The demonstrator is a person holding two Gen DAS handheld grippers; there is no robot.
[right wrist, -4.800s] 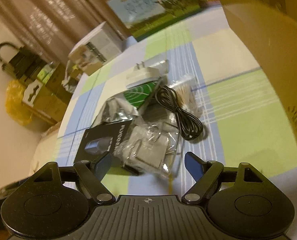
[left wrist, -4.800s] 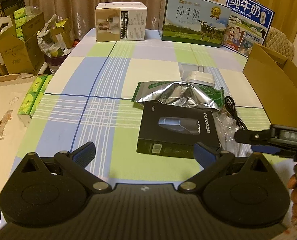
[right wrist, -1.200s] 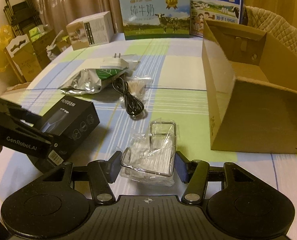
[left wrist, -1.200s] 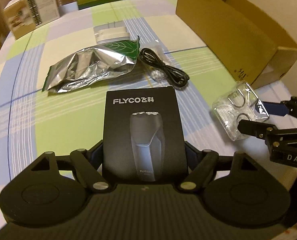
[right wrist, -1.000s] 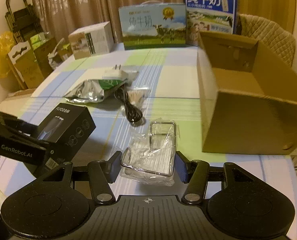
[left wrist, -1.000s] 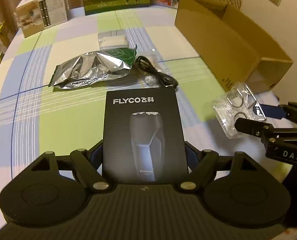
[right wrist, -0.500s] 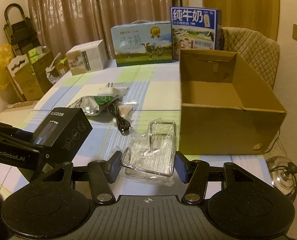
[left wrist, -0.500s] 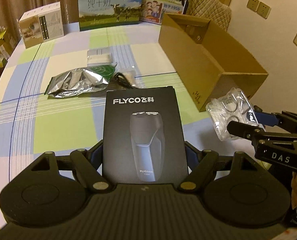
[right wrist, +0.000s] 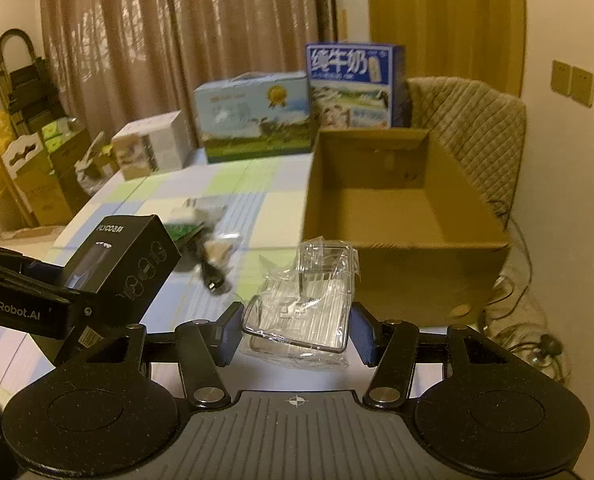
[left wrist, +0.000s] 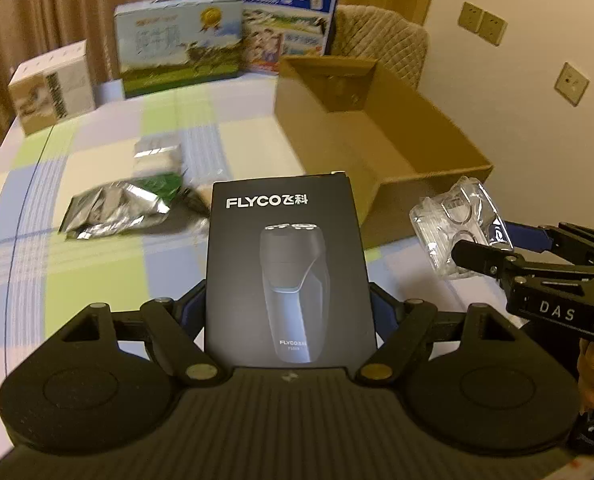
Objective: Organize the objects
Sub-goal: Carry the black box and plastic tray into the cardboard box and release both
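Gripping shaver box (left wrist: 288,264), left gripper (left wrist: 288,312); right gripper (right wrist: 295,332) around clear packet (right wrist: 303,312); contents indistinct

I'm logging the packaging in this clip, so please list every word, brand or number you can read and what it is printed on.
"FLYCO飞科": black shaver box, front top.
"FLYCO": same box, lower front; the smaller line beneath is unreadable.
"纯牛奶": blue milk carton; its smaller print is blurred.
"DAS": right gripper body.
"GenRobot.AI": left gripper body.
Light blue milk case, white box: print too blurred.
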